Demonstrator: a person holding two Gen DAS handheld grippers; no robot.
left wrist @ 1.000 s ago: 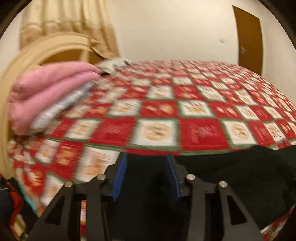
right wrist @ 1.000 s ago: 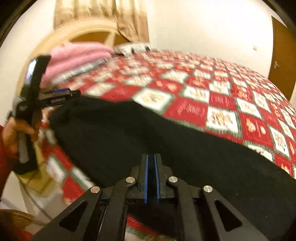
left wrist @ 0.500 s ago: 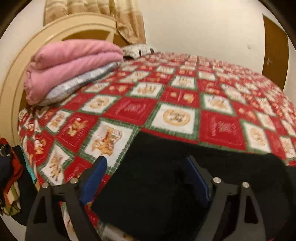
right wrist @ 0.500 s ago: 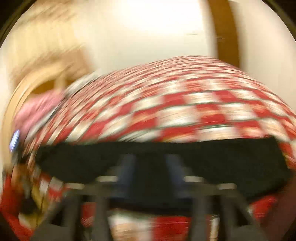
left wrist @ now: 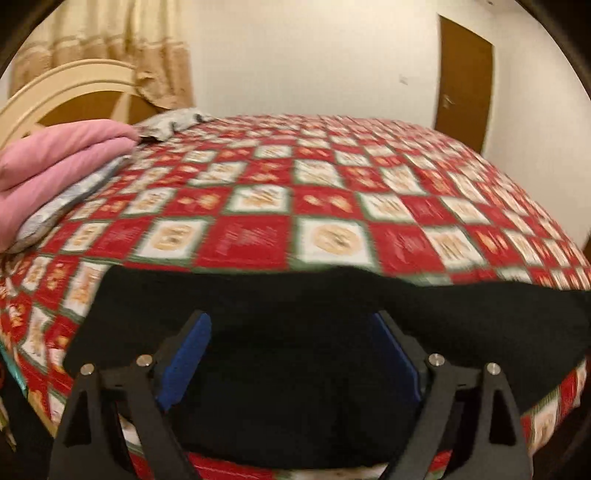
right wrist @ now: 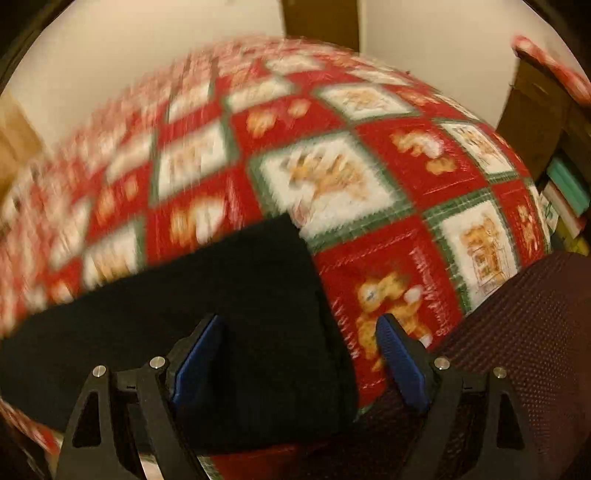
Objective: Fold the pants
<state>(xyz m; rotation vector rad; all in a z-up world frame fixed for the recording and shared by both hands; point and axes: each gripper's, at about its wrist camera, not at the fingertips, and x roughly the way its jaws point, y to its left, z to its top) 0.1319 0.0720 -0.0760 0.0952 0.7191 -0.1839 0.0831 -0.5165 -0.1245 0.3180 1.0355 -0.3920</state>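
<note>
Only the left wrist view takes in the head of the bed: a folded pink blanket (left wrist: 55, 158) on a grey patterned pillow (left wrist: 70, 201) far off to the gripper's left, a cream curved headboard (left wrist: 59, 85) and tan curtain (left wrist: 122, 48) behind them, and a brown door (left wrist: 463, 85) in the wall ahead and to the right. The right wrist view, blurred on its left half, shows instead the other end of things: a dark red mesh surface (right wrist: 517, 332) close on the gripper's right, stacked books (right wrist: 565, 192) on a shelf further right, and a strip of brown door (right wrist: 321, 18) straight ahead at the top. Both views share the red, white and green checked bedspread (left wrist: 332, 192). The left gripper (left wrist: 291, 354) hangs spread wide, its blue pads (left wrist: 184, 362) apart with nothing between them but the pants (left wrist: 295, 325) lying below. The right gripper (right wrist: 299, 354) is likewise released, jaws wide; its left pad (right wrist: 195, 358) is over the cloth and its right pad over bare bedspread. The pants are black, flat and folded into a long band along the near edge of the bed, directly under and ahead of both grippers. From the left wrist the band runs across the whole width in front, its far edge slightly wavy. From the right wrist its end (right wrist: 295, 295) shows squared off between the fingers, with the band stretching away to the left.
</note>
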